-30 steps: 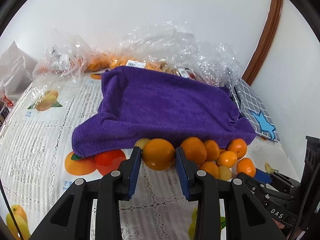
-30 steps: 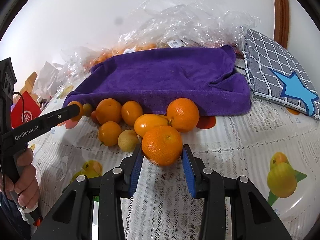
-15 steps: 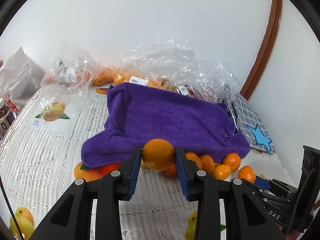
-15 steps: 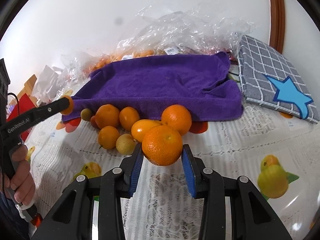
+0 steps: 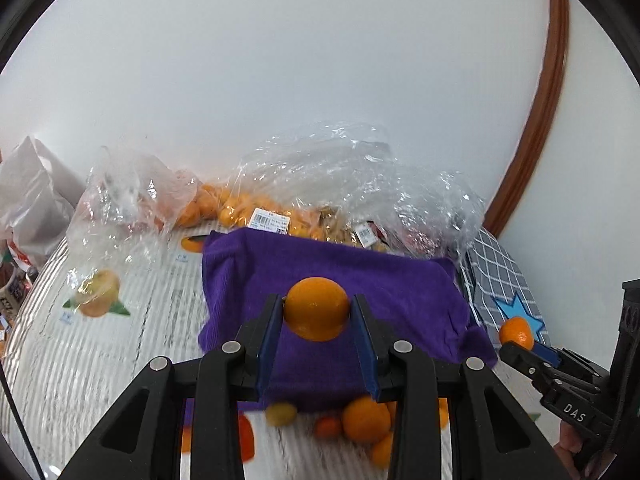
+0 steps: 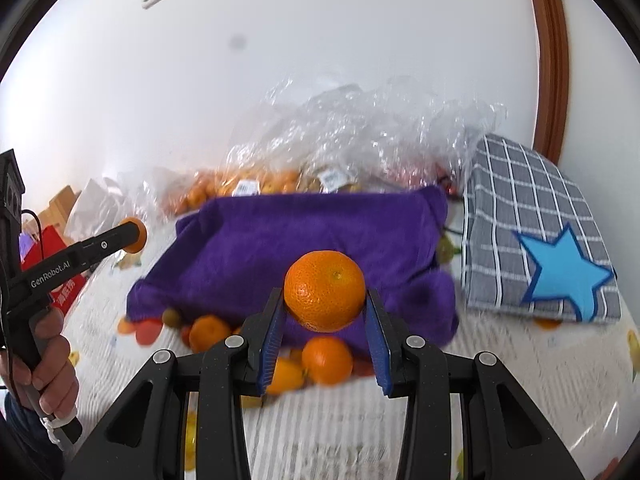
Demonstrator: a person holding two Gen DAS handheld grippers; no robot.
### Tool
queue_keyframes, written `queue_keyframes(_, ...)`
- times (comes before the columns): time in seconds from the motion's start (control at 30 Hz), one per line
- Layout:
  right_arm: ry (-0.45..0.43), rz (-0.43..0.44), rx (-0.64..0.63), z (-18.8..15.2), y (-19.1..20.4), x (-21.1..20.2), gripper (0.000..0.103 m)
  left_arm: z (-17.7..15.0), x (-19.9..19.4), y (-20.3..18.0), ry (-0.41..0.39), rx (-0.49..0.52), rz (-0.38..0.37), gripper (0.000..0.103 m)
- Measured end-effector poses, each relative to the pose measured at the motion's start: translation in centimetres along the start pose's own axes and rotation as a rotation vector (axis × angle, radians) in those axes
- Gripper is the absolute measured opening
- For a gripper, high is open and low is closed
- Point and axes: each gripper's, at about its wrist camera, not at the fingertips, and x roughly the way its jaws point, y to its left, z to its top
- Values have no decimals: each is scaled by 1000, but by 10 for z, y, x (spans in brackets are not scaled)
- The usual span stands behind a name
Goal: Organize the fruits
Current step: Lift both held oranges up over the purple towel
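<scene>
The left gripper (image 5: 318, 338) is clamping a smooth orange (image 5: 317, 308) between its blue pads, and it is holding the fruit in the air in front of the purple towel (image 5: 360, 284). The right gripper (image 6: 325, 334) is squeezing a dimpled mandarin (image 6: 325, 290) the same way, also clear of the desk (image 6: 500, 364). Beneath both, loose fruit (image 6: 326, 360) is lying in a cluster along the towel's near edge, on the lace-covered desk. Behind the towel, clear plastic bags (image 5: 332, 184) holding more oranges are piling up against the wall at the desk's far edge. A grey checked cushion with a blue star (image 6: 536, 236) is sitting just beside the towel toward the desk's right edge. In the right view the person's left hand (image 6: 48, 364) is gripping the handle of the other tool.
</scene>
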Motion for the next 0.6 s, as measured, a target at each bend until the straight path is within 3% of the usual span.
queue_keyframes(0.3, 30, 22, -9, 26, -8, 41, 39, -1, 55, 18, 88, -76, -2, 33)
queue_keyframes(0.6, 141, 16, -9, 17, -16, 93, 39, -19, 81, 13, 168, -20, -6, 33)
